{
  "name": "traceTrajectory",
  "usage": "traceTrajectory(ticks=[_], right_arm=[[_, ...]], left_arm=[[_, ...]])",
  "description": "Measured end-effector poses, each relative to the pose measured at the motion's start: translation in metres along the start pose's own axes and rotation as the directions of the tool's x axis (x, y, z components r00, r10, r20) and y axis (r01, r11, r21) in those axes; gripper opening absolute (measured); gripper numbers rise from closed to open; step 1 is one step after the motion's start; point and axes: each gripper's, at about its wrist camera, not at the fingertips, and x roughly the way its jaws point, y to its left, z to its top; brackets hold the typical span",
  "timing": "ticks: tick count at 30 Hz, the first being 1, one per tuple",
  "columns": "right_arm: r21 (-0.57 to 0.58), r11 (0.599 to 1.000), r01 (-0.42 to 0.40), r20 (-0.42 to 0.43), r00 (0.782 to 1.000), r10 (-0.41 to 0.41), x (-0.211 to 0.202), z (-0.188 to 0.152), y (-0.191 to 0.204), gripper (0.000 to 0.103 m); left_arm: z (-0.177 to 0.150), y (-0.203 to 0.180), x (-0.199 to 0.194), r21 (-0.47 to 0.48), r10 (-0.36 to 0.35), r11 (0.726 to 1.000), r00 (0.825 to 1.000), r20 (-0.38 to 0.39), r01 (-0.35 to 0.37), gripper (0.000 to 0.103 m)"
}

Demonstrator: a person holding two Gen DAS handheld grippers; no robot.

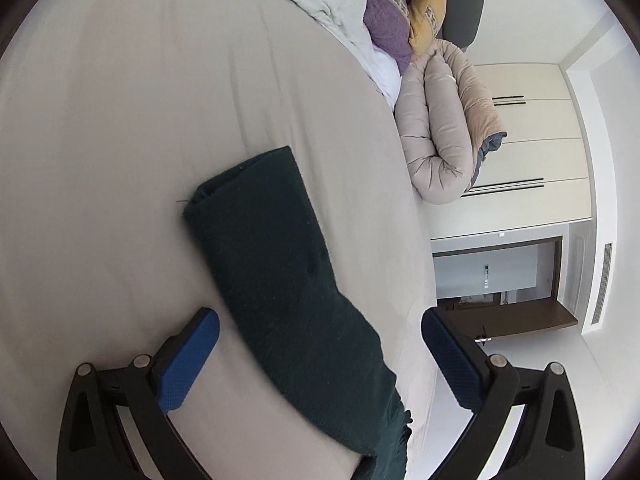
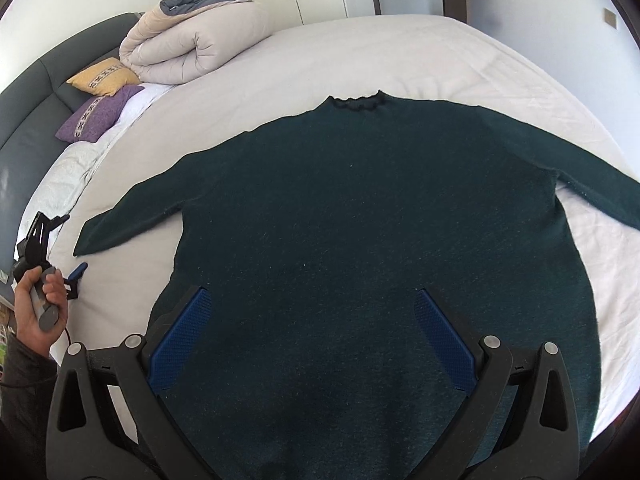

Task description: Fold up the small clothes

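A dark green knit sweater is lying flat on the beige-sheeted bed, under the wide-open, empty right gripper; the left gripper, equally spread, is straddling its sleeve.

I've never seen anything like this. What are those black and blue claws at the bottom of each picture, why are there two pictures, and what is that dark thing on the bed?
Each claw is a hand-held two-finger gripper with a camera that looks out along its fingers. One picture comes from the left gripper, the other from the right gripper. The right view also shows the person's left hand gripping its tool. The dark thing is a green sweater, spread flat on the bed, sleeves out. The left view shows one sleeve. Both grippers are open and hold nothing. A rolled duvet and pillows lie near the headboard.
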Motion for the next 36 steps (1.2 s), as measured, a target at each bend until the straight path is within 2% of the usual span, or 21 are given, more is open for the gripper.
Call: traceTrajectory(ticks=[4, 7, 9, 12, 15, 17, 18, 19, 20, 21, 22, 23, 25, 26, 27, 29, 30, 32, 34, 35, 36], right_arm=[[0.000, 1.000, -0.011, -0.008, 1.000, 0.011, 0.010, 0.000, 0.004, 0.103], [0.010, 1.000, -0.016, -0.009, 1.000, 0.016, 0.009, -0.003, 0.001, 0.103], [0.021, 1.000, -0.012, -0.005, 1.000, 0.012, 0.011, -0.002, -0.003, 0.103], [0.053, 0.998, -0.015, -0.005, 1.000, 0.015, 0.013, -0.002, -0.013, 0.103], [0.088, 0.996, -0.022, -0.007, 1.000, 0.023, 0.017, -0.002, -0.025, 0.103], [0.109, 0.993, -0.034, -0.013, 0.999, 0.035, 0.022, 0.000, -0.034, 0.103], [0.118, 0.992, -0.039, -0.013, 0.999, 0.041, 0.024, 0.002, -0.039, 0.103], [0.125, 0.991, -0.046, -0.008, 0.999, 0.048, 0.026, 0.005, -0.043, 0.103], [0.134, 0.990, -0.054, 0.000, 0.999, 0.054, 0.028, 0.008, -0.048, 0.103], [0.144, 0.988, -0.062, 0.009, 0.998, 0.061, 0.029, 0.011, -0.054, 0.101], [0.157, 0.985, -0.075, 0.015, 0.997, 0.073, 0.032, 0.017, -0.060, 0.100], [0.171, 0.980, -0.097, 0.019, 0.995, 0.095, 0.035, 0.024, -0.067, 0.099], [0.203, 0.967, -0.151, 0.026, 0.988, 0.149, 0.045, 0.040, -0.082, 0.096], [0.227, 0.958, -0.175, 0.023, 0.984, 0.174, 0.052, 0.050, -0.089, 0.093], [0.251, 0.946, -0.207, 0.018, 0.978, 0.210, 0.058, 0.058, -0.097, 0.091], [0.325, 0.896, -0.302, -0.003, 0.947, 0.321, 0.078, 0.077, -0.112, 0.086], [0.357, 0.873, -0.332, -0.009, 0.933, 0.359, 0.086, 0.083, -0.118, 0.085], [0.421, 0.811, -0.407, -0.018, 0.890, 0.456, 0.107, 0.095, -0.125, 0.085], [0.492, 0.732, -0.471, -0.043, 0.827, 0.561, 0.139, 0.107, -0.125, 0.085], [0.531, 0.687, -0.496, -0.062, 0.786, 0.615, 0.158, 0.111, -0.121, 0.085], [0.552, 0.663, -0.506, -0.071, 0.764, 0.642, 0.171, 0.113, -0.116, 0.085]], left_arm=[[0.014, -0.002, 0.014, -0.067, -0.022, 0.997, 0.999, 0.028, 0.024, 0.100], [0.026, 0.000, 0.021, -0.096, -0.039, 0.995, 0.999, 0.020, 0.041, 0.070], [0.030, 0.009, 0.029, -0.132, -0.046, 0.990, 0.999, -0.006, 0.045, 0.037], [0.027, 0.015, 0.031, -0.136, 0.002, 0.991, 1.000, -0.001, -0.002, 0.008], [0.010, -0.018, 0.028, 0.031, 0.063, 0.998, 0.998, 0.026, -0.064, 0.007], [-0.012, -0.064, 0.036, 0.222, 0.092, 0.971, 0.996, 0.014, -0.093, 0.007], [-0.035, -0.098, 0.046, 0.366, 0.121, 0.924, 0.993, 0.000, -0.113, 0.007], [-0.055, -0.118, 0.052, 0.462, 0.141, 0.878, 0.990, -0.005, -0.123, 0.007], [-0.086, -0.146, 0.063, 0.594, 0.174, 0.793, 0.985, -0.005, -0.137, 0.007], [-0.124, -0.172, 0.074, 0.726, 0.210, 0.670, 0.978, 0.014, -0.154, 0.008], [-0.166, -0.191, 0.084, 0.835, 0.238, 0.523, 0.970, 0.051, -0.172, 0.008], [-0.210, -0.203, 0.092, 0.914, 0.255, 0.364, 0.963, 0.088, -0.180, 0.008], [-0.297, -0.207, 0.109, 0.982, 0.263, 0.052, 0.951, 0.164, -0.184, 0.008], [-0.330, -0.200, 0.115, 0.982, 0.257, -0.065, 0.948, 0.189, -0.179, 0.008], [-0.358, -0.193, 0.119, 0.972, 0.252, -0.162, 0.945, 0.209, -0.172, 0.008], [-0.392, -0.176, 0.126, 0.945, 0.250, -0.287, 0.939, 0.235, -0.159, 0.008], [-0.401, -0.168, 0.128, 0.934, 0.252, -0.321, 0.936, 0.245, -0.158, 0.008], [-0.409, -0.156, 0.130, 0.916, 0.247, -0.361, 0.929, 0.276, -0.176, 0.008], [-0.410, -0.151, 0.125, 0.909, 0.236, -0.372, 0.929, 0.286, -0.185, 0.008], [-0.408, -0.147, 0.122, 0.906, 0.230, -0.378, 0.928, 0.293, -0.192, 0.008], [-0.408, -0.149, 0.121, 0.899, 0.216, -0.389, 0.928, 0.302, -0.202, 0.008]])
